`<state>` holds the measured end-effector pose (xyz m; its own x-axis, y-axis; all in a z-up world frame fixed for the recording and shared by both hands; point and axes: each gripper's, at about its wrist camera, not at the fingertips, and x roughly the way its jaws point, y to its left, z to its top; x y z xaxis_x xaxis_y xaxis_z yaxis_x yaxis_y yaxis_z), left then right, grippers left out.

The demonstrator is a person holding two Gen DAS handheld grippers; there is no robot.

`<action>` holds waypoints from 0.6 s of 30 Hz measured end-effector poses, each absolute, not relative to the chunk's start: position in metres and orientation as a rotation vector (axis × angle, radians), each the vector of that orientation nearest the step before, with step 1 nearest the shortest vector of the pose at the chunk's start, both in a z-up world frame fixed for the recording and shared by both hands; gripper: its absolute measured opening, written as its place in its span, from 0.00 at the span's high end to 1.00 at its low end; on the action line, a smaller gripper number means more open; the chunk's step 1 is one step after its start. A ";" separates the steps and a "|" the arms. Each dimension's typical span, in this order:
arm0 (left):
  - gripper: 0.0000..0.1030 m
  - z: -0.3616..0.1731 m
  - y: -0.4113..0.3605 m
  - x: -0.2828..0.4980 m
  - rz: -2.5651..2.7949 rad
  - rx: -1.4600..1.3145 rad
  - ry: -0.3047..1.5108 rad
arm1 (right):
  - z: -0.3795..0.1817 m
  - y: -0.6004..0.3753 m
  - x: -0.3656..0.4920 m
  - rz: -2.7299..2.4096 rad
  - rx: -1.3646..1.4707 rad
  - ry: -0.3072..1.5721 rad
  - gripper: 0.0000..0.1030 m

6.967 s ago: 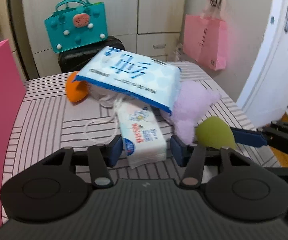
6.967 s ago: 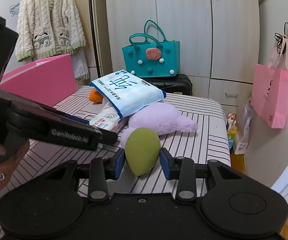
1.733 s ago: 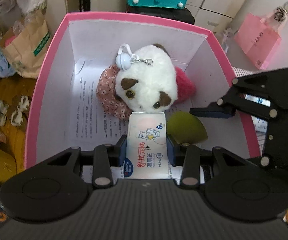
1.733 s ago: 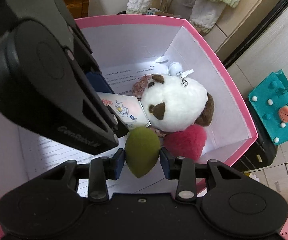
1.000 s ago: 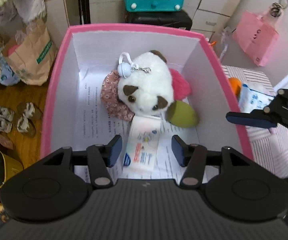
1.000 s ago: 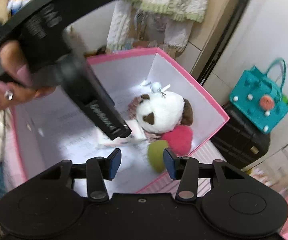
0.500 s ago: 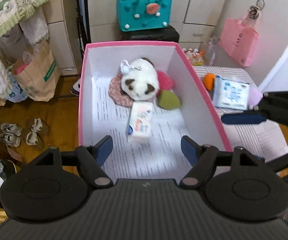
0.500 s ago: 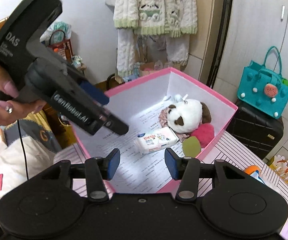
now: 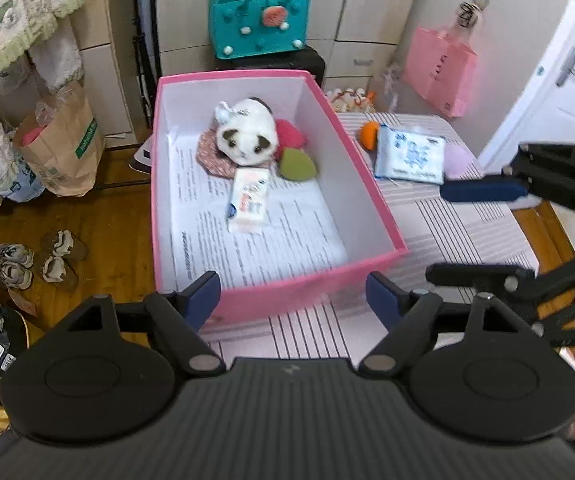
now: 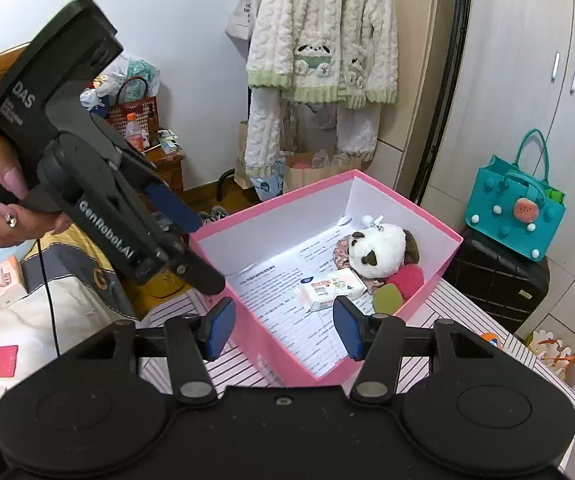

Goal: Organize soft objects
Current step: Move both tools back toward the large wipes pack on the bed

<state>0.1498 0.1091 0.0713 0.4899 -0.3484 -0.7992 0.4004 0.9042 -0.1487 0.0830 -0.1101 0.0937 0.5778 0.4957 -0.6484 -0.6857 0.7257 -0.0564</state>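
Behind your workspace a teal handbag (image 9: pixel 258 20) sitting on a black suitcase (image 10: pixel 495 280), pink paper bag (image 9: pixel 439 70) hanging at the right, cream knit cardigan (image 10: pixel 323 36) hung up, brown paper bag (image 9: pixel 61 140) on the wood floor, small shoes (image 9: pixel 33 262) beside it, white door (image 9: pixel 559 80) far right.

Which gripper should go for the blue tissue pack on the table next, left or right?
Right, probably. In the left wrist view the right gripper hangs over the striped table near the blue tissue pack, jaws opening and empty; the left gripper sits behind the pink box.
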 end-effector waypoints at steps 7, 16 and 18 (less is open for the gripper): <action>0.18 0.071 0.100 0.116 -0.515 0.109 0.949 | 0.094 -0.124 0.052 0.711 -0.304 0.654 0.41; 0.13 0.059 0.073 0.096 -0.540 0.160 0.968 | 0.077 -0.159 0.027 0.672 -0.248 0.703 0.40; 0.12 0.054 0.068 0.093 -0.545 0.168 0.979 | 0.071 -0.168 0.023 0.671 -0.229 0.711 0.40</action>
